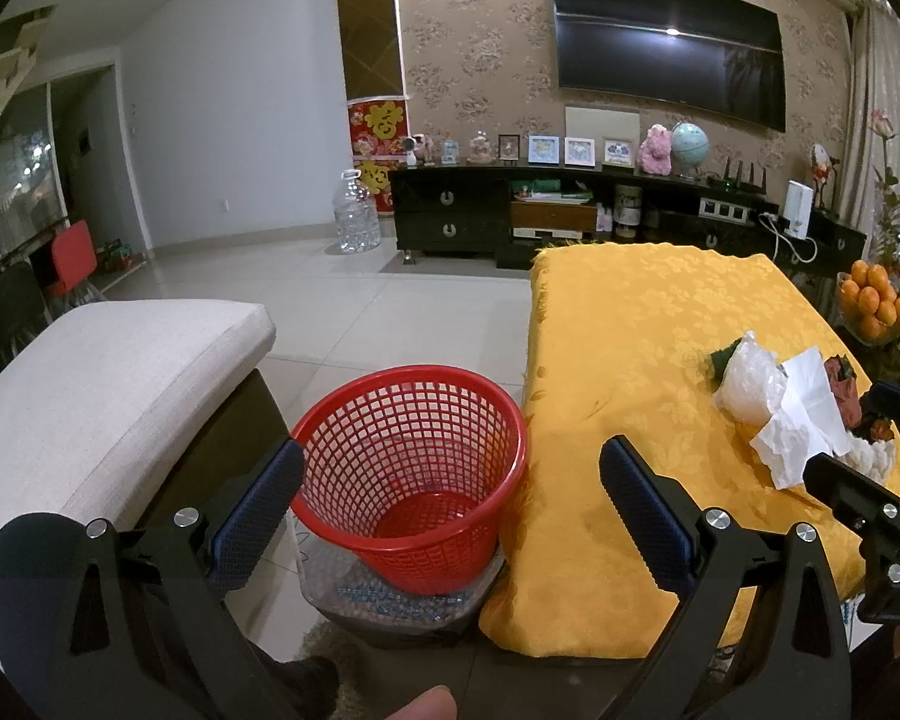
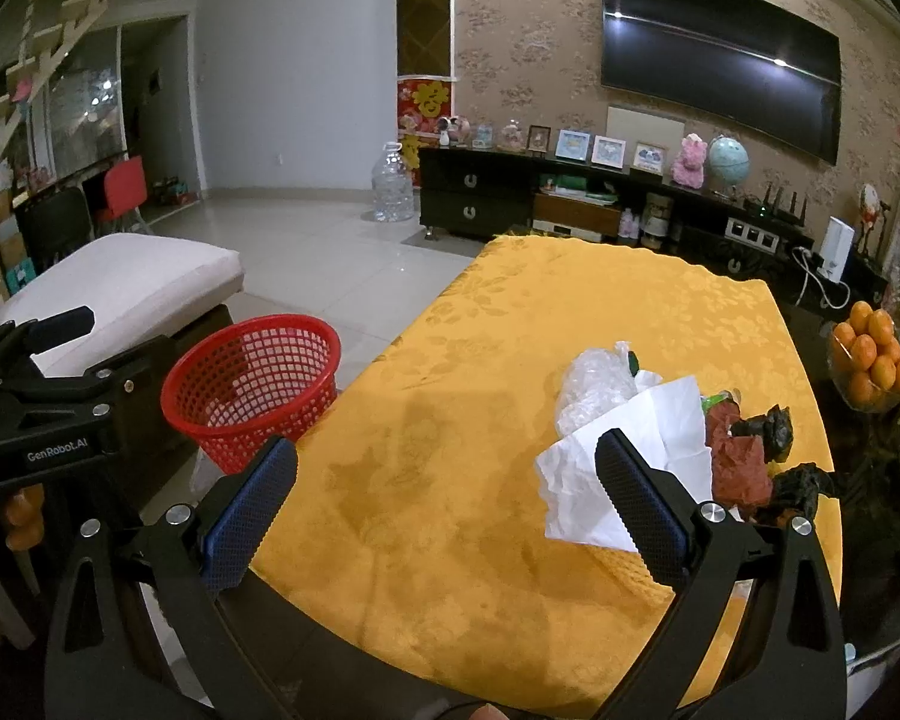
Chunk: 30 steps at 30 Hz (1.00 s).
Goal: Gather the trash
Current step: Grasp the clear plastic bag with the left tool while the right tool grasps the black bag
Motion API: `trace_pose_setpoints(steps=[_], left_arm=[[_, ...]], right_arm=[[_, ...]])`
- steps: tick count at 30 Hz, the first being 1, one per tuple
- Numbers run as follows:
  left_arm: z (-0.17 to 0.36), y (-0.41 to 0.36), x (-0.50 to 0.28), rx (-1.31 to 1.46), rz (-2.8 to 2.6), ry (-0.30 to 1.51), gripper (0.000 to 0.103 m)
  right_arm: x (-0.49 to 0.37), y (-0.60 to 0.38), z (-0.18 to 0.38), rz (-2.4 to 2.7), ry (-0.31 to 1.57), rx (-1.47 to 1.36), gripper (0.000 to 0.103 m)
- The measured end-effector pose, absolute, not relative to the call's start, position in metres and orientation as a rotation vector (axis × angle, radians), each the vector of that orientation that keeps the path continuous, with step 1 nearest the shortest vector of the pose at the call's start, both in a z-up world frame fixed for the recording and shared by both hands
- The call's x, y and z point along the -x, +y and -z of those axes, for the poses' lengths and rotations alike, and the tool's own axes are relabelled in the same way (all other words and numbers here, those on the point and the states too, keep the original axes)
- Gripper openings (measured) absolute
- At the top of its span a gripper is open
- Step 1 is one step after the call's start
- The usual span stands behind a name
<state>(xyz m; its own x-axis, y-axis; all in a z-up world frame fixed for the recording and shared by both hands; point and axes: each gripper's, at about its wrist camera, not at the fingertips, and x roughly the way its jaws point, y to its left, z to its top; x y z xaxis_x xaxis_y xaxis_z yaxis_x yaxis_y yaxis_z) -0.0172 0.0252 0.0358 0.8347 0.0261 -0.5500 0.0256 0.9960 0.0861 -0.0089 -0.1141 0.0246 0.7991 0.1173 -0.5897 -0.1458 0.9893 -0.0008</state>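
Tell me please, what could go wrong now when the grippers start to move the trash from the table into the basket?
1. The red basket stands tilted on a bag, beside the table edge; a bump might tip it.
2. The trash lies in one heap: white paper overlaps the clear plastic and red wrapper, so a grab by the open right gripper could drag neighbours off.
3. The yellow cloth may snag.

We see a living room with a pale tiled floor [image 1: 342, 294] and a white wall [image 1: 228, 90] at upper left. At upper right, floral wallpaper [image 1: 474, 48] backs a dark television [image 1: 666, 42]. Below it runs a black cabinet [image 1: 450, 210] topped with framed pictures [image 1: 543, 149]. A beige cushioned seat [image 1: 108, 372] sits at lower left.
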Motion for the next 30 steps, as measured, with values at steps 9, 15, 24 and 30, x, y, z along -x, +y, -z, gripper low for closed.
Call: trace_pose_setpoints(steps=[9,15,24,30], left_arm=[[-0.033,0.018,0.010,-0.090,0.025,0.607,0.095],[-0.038,-0.006,-0.003,-0.109,0.086,0.626,0.095],[-0.026,-0.074,-0.041,-0.169,0.304,0.749,0.095],[-0.008,-0.129,-0.081,-0.216,0.439,0.815,0.095]], right_arm=[[0.009,-0.156,-0.029,-0.020,0.624,-0.010,0.096],[0.009,-0.204,-0.042,0.115,0.619,-0.054,0.096],[-0.003,-0.260,-0.053,0.213,0.622,-0.097,0.096],[-0.003,-0.287,-0.040,0.248,0.652,-0.248,0.096]])
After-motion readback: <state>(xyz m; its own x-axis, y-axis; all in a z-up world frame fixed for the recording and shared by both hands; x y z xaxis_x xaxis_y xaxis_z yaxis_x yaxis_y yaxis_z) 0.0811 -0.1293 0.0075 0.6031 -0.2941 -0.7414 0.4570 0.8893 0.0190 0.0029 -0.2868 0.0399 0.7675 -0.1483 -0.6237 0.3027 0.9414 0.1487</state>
